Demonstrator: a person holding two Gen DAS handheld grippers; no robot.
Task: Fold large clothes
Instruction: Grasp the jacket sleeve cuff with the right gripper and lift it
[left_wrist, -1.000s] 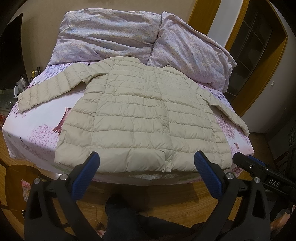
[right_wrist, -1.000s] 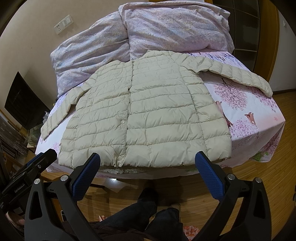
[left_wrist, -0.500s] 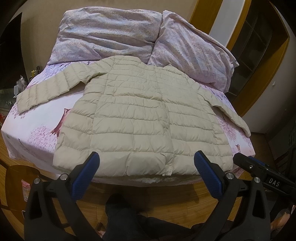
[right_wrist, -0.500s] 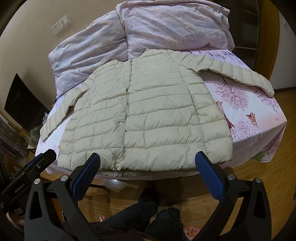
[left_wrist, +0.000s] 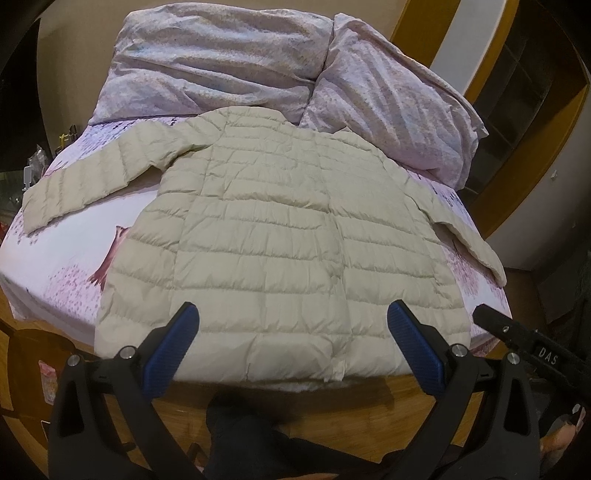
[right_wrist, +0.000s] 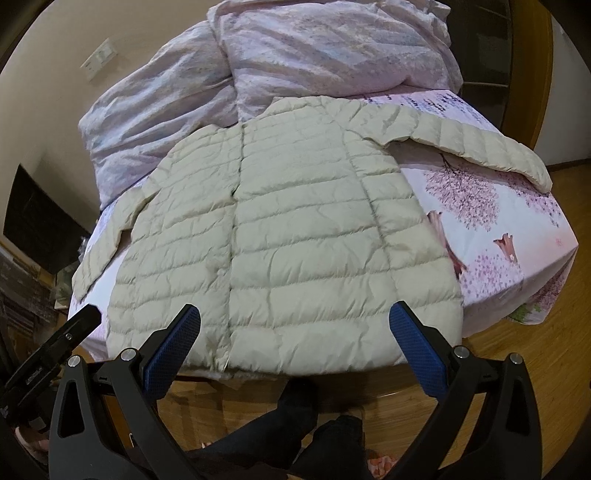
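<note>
A cream quilted puffer jacket (left_wrist: 273, 236) lies flat and front up on the bed, both sleeves spread outward; it also shows in the right wrist view (right_wrist: 280, 240). Its hem is at the bed's near edge. My left gripper (left_wrist: 293, 345) is open and empty, held above the hem toward the jacket's left half. My right gripper (right_wrist: 295, 345) is open and empty, above the hem toward the right half. Each gripper's black body shows at the side of the other's view.
The bed (left_wrist: 51, 258) has a pink blossom-print sheet. A bunched lilac duvet (left_wrist: 229, 62) fills its head end behind the collar. Wooden floor (right_wrist: 546, 369) surrounds the bed, and the person's dark legs (right_wrist: 295, 417) stand at its foot. A dark screen (right_wrist: 37, 221) stands left.
Both grippers have moved forward toward the bed and jacket, so the hem now lies closer under the fingertips. The jacket has not moved. Both grippers stay open.
</note>
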